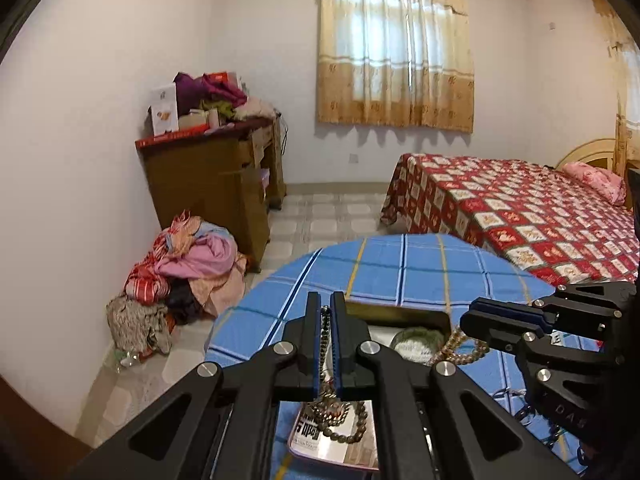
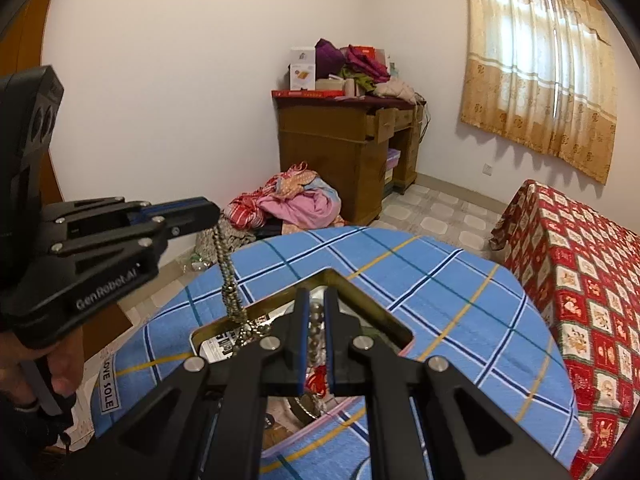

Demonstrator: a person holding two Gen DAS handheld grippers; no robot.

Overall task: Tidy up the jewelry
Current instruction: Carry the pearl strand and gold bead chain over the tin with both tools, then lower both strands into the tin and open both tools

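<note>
The left gripper (image 1: 326, 300) was clenched on a beaded necklace (image 2: 229, 276) that hung down into the open tin box (image 2: 352, 286) — its lower loops rested on printed paper inside. The right gripper (image 2: 316, 300) was clamped on another bead strand (image 2: 316, 328) over the same box, beside something red. A coil of pale beads (image 1: 414, 344) lay in the box too. The box sat on a blue checked tablecloth (image 2: 440, 300); beyond it lay a clothes pile (image 2: 296, 200).

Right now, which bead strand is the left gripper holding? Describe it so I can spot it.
Find the round blue plaid table, then the open tin on it. The strand hangs taut from the left gripper into the tin's left corner; the other beads sit in the right gripper.
</note>
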